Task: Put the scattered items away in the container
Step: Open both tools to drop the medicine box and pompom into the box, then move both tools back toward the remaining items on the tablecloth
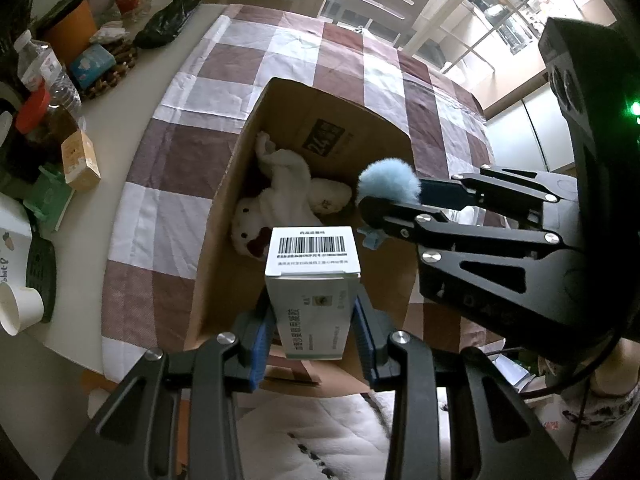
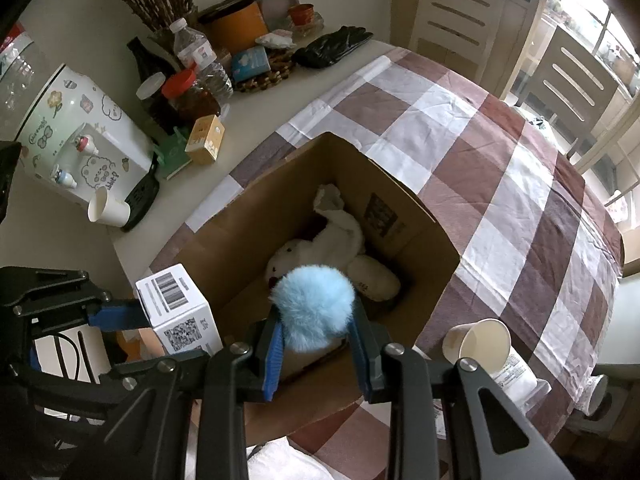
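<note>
Clamped between the left gripper [image 1: 314, 336] fingers: a white barcode carton [image 1: 313, 276], upright over the near edge of the cardboard box [image 1: 224, 216]. Pinched between the right gripper [image 2: 316, 344] fingers: a blue fluffy pompom [image 2: 314, 306], above the same box's near side. Deeper inside, lying on the bottom: a white plush toy [image 1: 280, 196]. Underneath, covering the counter: a checked cloth [image 2: 500, 152]. Beside the right gripper, tipped on that cloth: a paper cup [image 2: 478, 344].

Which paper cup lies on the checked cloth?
The paper cup beside the cardboard box, lying on its side; the other cup lies on bare table by the dispenser.
</note>
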The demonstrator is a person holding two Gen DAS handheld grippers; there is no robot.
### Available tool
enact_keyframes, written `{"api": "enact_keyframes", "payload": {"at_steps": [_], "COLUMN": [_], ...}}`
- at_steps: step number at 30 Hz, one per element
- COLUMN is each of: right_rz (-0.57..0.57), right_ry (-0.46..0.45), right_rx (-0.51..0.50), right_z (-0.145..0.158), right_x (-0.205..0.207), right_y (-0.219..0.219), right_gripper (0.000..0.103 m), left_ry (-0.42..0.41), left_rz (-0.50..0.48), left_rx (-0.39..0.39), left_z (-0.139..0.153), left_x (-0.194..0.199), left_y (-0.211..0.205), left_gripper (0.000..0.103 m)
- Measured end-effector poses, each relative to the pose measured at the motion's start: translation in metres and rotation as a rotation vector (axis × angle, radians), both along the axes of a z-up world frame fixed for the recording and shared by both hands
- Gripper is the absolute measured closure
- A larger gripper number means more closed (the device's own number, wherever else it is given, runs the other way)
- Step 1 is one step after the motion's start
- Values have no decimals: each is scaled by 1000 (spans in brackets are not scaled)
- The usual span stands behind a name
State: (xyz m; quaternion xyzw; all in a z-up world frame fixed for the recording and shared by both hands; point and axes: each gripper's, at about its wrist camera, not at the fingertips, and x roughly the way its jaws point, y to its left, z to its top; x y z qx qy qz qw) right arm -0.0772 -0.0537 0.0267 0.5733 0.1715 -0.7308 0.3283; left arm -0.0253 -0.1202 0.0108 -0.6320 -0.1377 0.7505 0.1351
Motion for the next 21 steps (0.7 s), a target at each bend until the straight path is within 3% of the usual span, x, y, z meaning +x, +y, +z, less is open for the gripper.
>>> {"api": "enact_keyframes", "payload": {"at_steps": [10,11,13,15,21], "right_rz": [2,2,-6,-12,-25], "right_ry": [1,0,-6,2,23], "right_rx": [1,3,-6,-4,-13], "right_z": [-2,-1,0,3,12], "right_x": [-2,-3,-5,-7,-9], "right_y": [-3,-4,-5,-6,-3], "right_gripper": [71,67,57,48,46], "left_ry": [-7,-11,-11,-9,-5], "left_rz": [2,8,18,27,34], "left_rx": [-14,-16,-22,-40,-53], "left_z": [-2,-3,-2,-1,3], "left_x": [-1,-1,-1,-2,-1], "left_y": [1,0,-1,-2,-5], "left_gripper": [65,62,40,32,32]}}
